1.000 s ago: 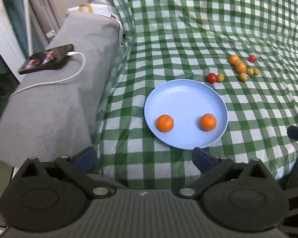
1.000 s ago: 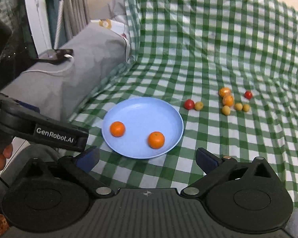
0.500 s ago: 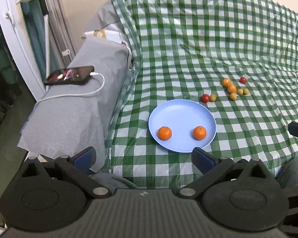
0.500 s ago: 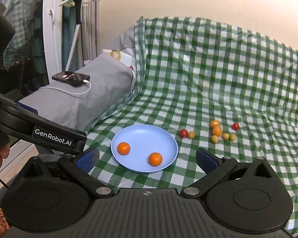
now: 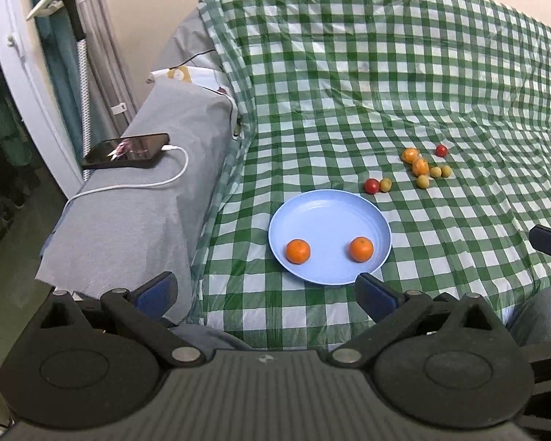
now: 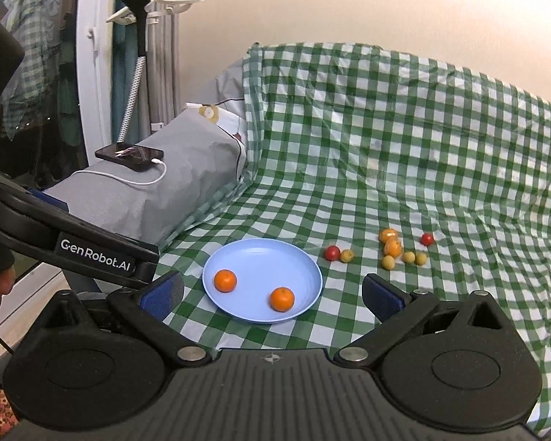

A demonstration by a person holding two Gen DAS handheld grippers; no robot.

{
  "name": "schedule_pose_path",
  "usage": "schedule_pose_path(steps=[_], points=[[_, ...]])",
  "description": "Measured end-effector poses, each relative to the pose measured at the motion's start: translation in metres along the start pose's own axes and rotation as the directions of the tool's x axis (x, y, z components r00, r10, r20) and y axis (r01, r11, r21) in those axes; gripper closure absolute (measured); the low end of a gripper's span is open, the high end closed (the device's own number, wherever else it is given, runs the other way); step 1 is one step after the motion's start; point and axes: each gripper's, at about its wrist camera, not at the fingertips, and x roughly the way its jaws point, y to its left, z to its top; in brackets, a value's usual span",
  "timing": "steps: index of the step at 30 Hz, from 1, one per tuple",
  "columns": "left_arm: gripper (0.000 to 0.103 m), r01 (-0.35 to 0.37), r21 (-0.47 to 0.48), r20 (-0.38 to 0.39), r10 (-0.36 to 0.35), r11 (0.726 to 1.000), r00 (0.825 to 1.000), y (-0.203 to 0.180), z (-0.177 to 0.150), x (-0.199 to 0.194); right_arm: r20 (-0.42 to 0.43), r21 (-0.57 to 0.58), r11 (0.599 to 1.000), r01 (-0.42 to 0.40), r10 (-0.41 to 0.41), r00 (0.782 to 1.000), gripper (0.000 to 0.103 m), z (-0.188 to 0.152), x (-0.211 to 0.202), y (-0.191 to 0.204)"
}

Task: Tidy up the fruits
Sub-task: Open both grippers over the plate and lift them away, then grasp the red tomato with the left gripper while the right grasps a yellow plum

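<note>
My left gripper (image 5: 264, 290): matt black plastic body, ribbed top plate, bare metal pivot pins, blue pads (image 5: 374, 291) with a rubbery look. My right gripper (image 6: 272, 294): same finish. Checked cover (image 5: 349, 84): thin glossy sheet, plastic-like, creased and catching light. Plate (image 5: 330, 205): smooth pale blue plastic, faint sheen. Mandarins (image 5: 298, 251): finely dimpled skin, dull gloss. Cherry tomatoes (image 5: 371, 185): slick, shiny. Grey armrest cover (image 5: 136, 220): matt woven cloth. Phone (image 5: 126, 150): glossy glass face.
</note>
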Motion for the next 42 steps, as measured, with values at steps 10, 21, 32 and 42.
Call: schedule_pose_path(steps=[10, 21, 32, 42], points=[[0.000, -0.012, 0.013, -0.057, 0.013, 1.000, 0.998, -0.007, 0.026, 0.043, -0.070, 0.092, 0.995, 0.046, -0.040, 0.997, 0.001, -0.004, 0.040, -0.035], [0.000, -0.032, -0.006, -0.156, 0.031, 0.999, 0.987, -0.010, 0.073, 0.119, -0.219, 0.164, 0.977, 0.139, -0.102, 0.971, 0.001, -0.010, 0.178, -0.111], [0.000, -0.019, 0.011, -0.191, 0.021, 1.000, 0.981, -0.033, 0.116, 0.197, -0.261, 0.169, 0.978, 0.121, -0.074, 0.962, 0.010, -0.025, 0.336, -0.158], [0.000, 0.004, 0.040, -0.177, 0.003, 0.999, 0.984, -0.063, 0.143, 0.239, -0.185, 0.006, 0.996, 0.091, -0.089, 0.979, 0.075, -0.020, 0.381, -0.156]])
